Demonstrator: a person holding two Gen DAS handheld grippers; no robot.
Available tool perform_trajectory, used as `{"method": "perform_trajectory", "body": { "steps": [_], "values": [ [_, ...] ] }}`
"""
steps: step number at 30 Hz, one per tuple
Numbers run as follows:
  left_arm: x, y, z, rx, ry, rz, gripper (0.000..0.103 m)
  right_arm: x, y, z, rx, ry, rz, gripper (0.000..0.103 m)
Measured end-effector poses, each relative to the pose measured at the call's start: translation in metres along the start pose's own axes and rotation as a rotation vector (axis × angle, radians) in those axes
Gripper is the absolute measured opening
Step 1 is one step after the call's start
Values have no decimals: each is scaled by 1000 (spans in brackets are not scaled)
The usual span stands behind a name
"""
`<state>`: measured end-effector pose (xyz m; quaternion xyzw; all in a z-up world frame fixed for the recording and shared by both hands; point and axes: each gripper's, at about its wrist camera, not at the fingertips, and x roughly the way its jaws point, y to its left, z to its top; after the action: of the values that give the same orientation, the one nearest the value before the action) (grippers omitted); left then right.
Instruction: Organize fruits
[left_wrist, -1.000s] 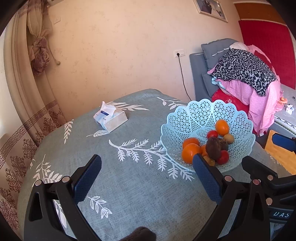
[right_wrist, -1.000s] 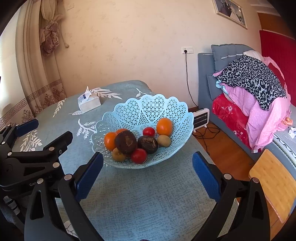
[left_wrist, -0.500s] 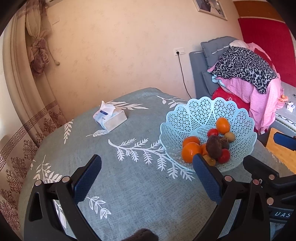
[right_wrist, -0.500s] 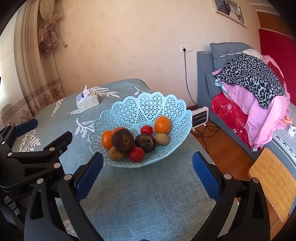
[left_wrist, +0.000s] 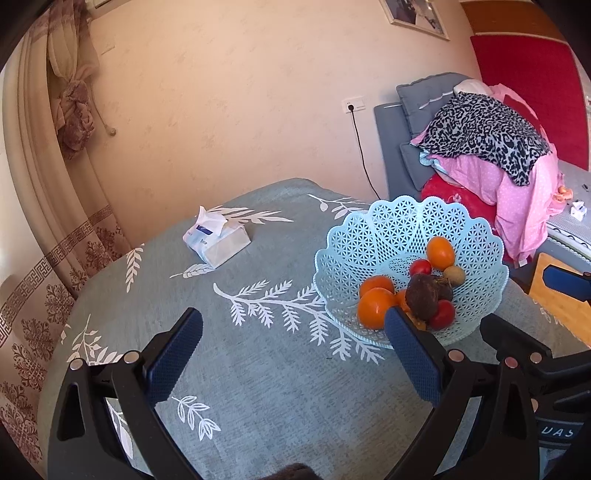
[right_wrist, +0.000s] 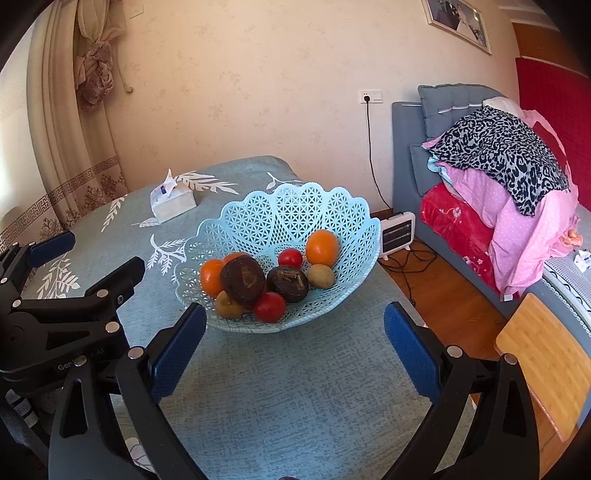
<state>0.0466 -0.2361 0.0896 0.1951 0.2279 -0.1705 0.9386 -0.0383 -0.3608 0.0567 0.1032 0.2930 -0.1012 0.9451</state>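
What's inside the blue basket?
The basket holds oranges, red tomatoes, two dark brown fruits and small brownish ones. Anything beneath the pile is hidden.

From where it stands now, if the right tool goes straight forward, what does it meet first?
Probably the near rim of the blue basket, which lies ahead of the open right tool; depth is unclear.

The fruits (right_wrist: 269, 277) lie in the basket (right_wrist: 295, 210) on the table (right_wrist: 295, 387); the tissue pack (right_wrist: 173, 203) lies behind-left.
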Motion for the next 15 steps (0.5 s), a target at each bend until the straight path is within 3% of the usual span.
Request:
{"method": "perform_trajectory", "body": {
  "steps": [10,15],
  "values": [
    [-3,-1,-2,7,-18,13,98,-1,0,-1,-4,2,-4,98],
    [-1,6,-4,-17,24,4,98,1,3,-3,-6,16,4,98]
  ]
}}
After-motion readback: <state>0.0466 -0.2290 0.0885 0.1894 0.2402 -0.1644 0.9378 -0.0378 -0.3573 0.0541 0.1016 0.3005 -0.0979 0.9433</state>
